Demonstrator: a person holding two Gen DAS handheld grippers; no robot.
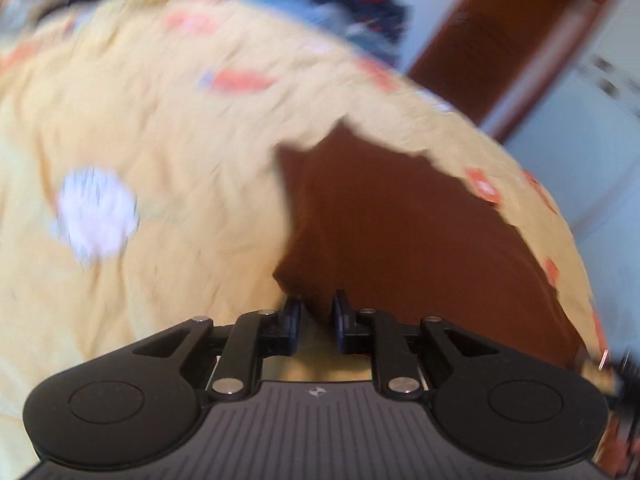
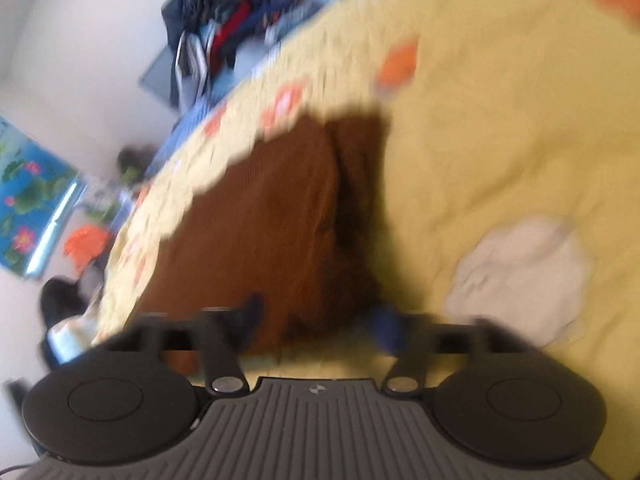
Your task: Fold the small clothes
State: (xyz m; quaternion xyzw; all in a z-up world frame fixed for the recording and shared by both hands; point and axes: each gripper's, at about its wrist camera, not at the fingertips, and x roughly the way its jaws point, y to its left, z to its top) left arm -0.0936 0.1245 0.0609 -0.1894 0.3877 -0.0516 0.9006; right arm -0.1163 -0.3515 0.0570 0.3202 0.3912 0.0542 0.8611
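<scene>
Brown knit garment (image 1: 400,240) straight ahead of both grippers, lying flat on yellow bedspread (image 1: 160,140) w/ orange print. Looks soft, light, floppy; ribbed knit, prob. not slippery, will sag and drag if lifted by one point. Best hold: near hem/corners, one per gripper, pinching both layers.

L gripper (image 1: 316,320): jaws nearly pressed together, narrow gap, near edge of brown cloth running between them; pads seem to pinch it, but blur, not certain. R gripper (image 2: 316,324): jaws spread wide, near edge of brown cloth between and just ahead of them, pads not pressing it.

White patch (image 2: 520,276) on bedspread to R of R gripper, same one (image 1: 96,212) to L of L gripper.

Surface: bed, soft, wrinkled, gives under pressure, so no firm backing for a crease. Far beyond grippers: pile of dark clothes (image 2: 224,28). Off bed edge, L of R gripper: pale floor (image 2: 80,60), floral blue mat (image 2: 28,200), something orange (image 2: 86,244). R of L gripper: wooden door or frame (image 1: 500,32). Heavy motion blur both views.
</scene>
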